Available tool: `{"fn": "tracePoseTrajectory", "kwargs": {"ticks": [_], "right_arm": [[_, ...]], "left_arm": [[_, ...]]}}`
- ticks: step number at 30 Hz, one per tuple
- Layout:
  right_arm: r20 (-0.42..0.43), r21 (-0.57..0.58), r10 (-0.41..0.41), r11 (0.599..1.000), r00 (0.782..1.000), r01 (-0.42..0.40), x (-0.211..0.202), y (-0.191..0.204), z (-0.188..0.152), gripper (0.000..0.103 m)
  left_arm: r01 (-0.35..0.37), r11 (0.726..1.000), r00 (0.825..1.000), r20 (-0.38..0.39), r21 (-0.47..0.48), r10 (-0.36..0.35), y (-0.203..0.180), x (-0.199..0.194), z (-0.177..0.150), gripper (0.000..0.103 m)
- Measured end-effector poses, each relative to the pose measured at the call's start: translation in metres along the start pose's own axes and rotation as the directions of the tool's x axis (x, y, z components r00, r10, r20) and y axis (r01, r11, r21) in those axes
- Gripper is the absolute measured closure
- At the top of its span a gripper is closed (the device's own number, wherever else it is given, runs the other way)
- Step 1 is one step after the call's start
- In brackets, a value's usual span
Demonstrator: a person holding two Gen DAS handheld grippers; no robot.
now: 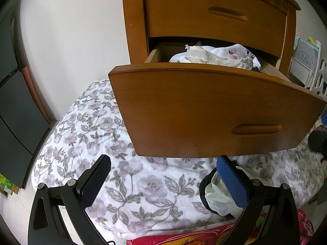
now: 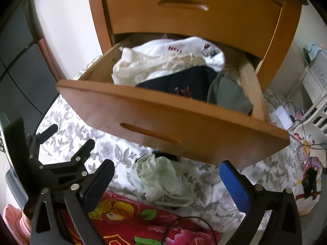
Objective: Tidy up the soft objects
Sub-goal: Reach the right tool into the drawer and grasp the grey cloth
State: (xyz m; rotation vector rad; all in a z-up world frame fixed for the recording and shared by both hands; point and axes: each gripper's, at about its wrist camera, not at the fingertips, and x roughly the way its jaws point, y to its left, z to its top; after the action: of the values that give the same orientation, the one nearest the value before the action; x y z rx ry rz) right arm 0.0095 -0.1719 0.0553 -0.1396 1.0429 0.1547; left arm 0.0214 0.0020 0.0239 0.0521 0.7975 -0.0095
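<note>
The pale green lace garment [image 2: 163, 180] lies crumpled on the floral blanket [image 2: 65, 126], just below the front of the open drawer [image 2: 163, 120]. Its underside is dark, and which kind of garment it is cannot be told. In the left wrist view the blue pad covers part of it.

The right gripper [image 2: 171, 180] hangs over the garment with its fingers spread wide, released and pressing on nothing. The left gripper [image 1: 163, 175] also has its fingers apart; the garment lies against the blue finger, but no grip is seen.

The drawer holds a cream lace piece [image 2: 147, 67], a white cloth with small prints [image 2: 192, 51], a dark blue item [image 2: 184, 85] and a grey-green one [image 2: 226, 94]; the back of the drawer is hidden. The drawer above [image 2: 194, 8] is shut.

Below the blanket lies a red flowered cover [image 2: 126, 220]. Left of the drawer is a white wall [image 1: 71, 40].
</note>
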Motion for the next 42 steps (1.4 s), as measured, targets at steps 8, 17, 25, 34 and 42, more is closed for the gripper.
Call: {"fn": "tracePoseTrajectory", "kwargs": {"ticks": [8, 17, 25, 34, 42], "right_arm": [[0.118, 0.004, 0.029, 1.0, 0.993, -0.029, -0.036, -0.011, 0.021, 0.0], [0.182, 0.006, -0.03, 1.0, 0.983, 0.029, -0.059, -0.036, 0.061, 0.0], [0.112, 0.063, -0.043, 0.997, 0.993, 0.037, -0.029, -0.068, 0.097, 0.0], [-0.032, 0.134, -0.041, 0.99, 0.999, 0.045, 0.026, -0.084, 0.111, 0.001], [-0.136, 0.145, -0.058, 0.986, 0.989, 0.078, 0.064, -0.095, 0.123, 0.013]], "left_arm": [[0.004, 1.0, 1.0, 0.005, 0.001, -0.004, -0.001, -0.001, 0.001, 0.0], [0.009, 1.0, 1.0, 0.003, 0.002, -0.009, -0.001, 0.0, 0.001, 0.0], [0.016, 1.0, 1.0, -0.002, 0.013, -0.016, -0.003, 0.002, 0.001, 0.0], [0.029, 0.999, 0.999, -0.019, 0.014, -0.029, -0.003, 0.007, 0.002, 0.0], [0.045, 0.999, 0.998, -0.039, 0.019, -0.044, -0.004, 0.011, 0.003, 0.0]]}}
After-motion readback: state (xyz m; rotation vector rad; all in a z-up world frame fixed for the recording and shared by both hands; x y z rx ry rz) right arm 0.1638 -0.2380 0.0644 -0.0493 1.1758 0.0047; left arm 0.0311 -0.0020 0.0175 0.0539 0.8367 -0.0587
